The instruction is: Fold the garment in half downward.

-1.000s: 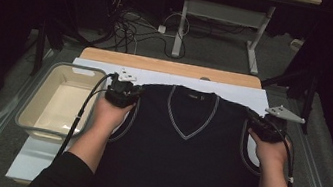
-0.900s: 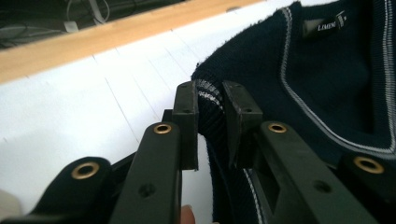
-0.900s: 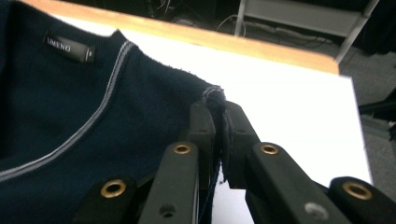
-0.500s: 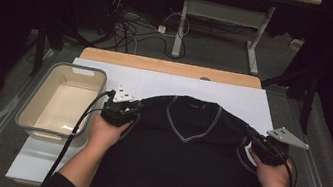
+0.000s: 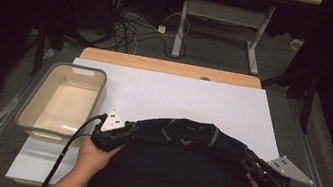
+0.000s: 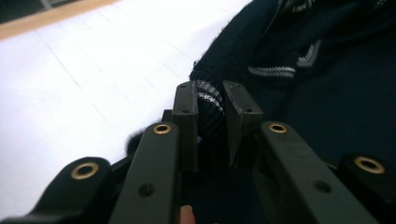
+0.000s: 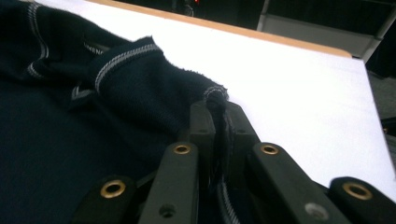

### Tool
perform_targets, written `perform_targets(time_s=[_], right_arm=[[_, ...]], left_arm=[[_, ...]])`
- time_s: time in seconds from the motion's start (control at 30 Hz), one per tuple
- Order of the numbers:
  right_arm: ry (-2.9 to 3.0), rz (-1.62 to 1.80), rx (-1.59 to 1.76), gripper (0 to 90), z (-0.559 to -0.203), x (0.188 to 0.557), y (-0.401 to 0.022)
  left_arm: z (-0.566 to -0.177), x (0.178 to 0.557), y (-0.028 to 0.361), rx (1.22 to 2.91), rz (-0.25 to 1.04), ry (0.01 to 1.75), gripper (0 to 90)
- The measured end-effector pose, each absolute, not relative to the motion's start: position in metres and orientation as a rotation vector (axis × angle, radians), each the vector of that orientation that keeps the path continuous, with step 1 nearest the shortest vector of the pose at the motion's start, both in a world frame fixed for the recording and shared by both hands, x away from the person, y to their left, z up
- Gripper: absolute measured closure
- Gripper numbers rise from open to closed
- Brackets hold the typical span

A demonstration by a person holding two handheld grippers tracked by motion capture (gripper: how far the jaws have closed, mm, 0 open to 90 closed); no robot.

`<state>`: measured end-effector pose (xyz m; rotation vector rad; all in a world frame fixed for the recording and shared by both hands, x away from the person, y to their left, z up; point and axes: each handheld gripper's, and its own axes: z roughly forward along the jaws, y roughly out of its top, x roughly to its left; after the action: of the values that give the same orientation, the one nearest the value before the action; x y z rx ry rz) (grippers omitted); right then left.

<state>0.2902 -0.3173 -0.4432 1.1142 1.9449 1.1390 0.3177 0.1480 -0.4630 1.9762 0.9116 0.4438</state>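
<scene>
A dark navy knit vest (image 5: 182, 172) with white-striped V-neck trim lies on the white table cover (image 5: 193, 103), its top edge folded toward the person. My left gripper (image 5: 124, 132) is shut on the vest's left shoulder edge; in the left gripper view the striped armhole trim (image 6: 208, 100) is bunched between the jaws of my left gripper (image 6: 209, 109). My right gripper (image 5: 256, 169) is shut on the right shoulder edge; in the right gripper view a thin fold of the vest (image 7: 140, 93) is pinched flat in my right gripper (image 7: 219, 116). Both hands hold the grippers near the table's front.
A beige plastic bin (image 5: 62, 103) stands at the left of the table, with nothing in it. A wooden board edge (image 5: 168, 66) runs along the far side. Beyond it are cables and a desk frame (image 5: 216, 20) on the floor.
Both grippers have pulled the vest's shoulders toward the person, folding the top part over the body. The collar now lies much nearer the front edge.
</scene>
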Motion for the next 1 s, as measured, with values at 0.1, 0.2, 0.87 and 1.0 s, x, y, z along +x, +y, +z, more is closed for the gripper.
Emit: perform_targets(time_s=[0.1,0.2,0.87,1.0], right_arm=[[1.941,1.15,1.113,85.7,-0.451,0.279,-0.32],[1.932,1.179,1.127,85.7,-0.457,0.27,-0.325],[1.989,1.159,1.093,85.5,-0.465,0.225,-0.332],[1.996,1.157,1.09,85.5,-0.467,0.216,-0.333]], left_arm=[[-0.47,0.308,0.149,1.985,0.437,0.893,74.6],[-0.475,0.301,0.151,1.99,0.425,0.879,74.6],[-0.482,0.263,0.176,1.976,0.339,0.799,73.3],[-0.485,0.25,0.177,1.995,0.325,0.788,72.9]])
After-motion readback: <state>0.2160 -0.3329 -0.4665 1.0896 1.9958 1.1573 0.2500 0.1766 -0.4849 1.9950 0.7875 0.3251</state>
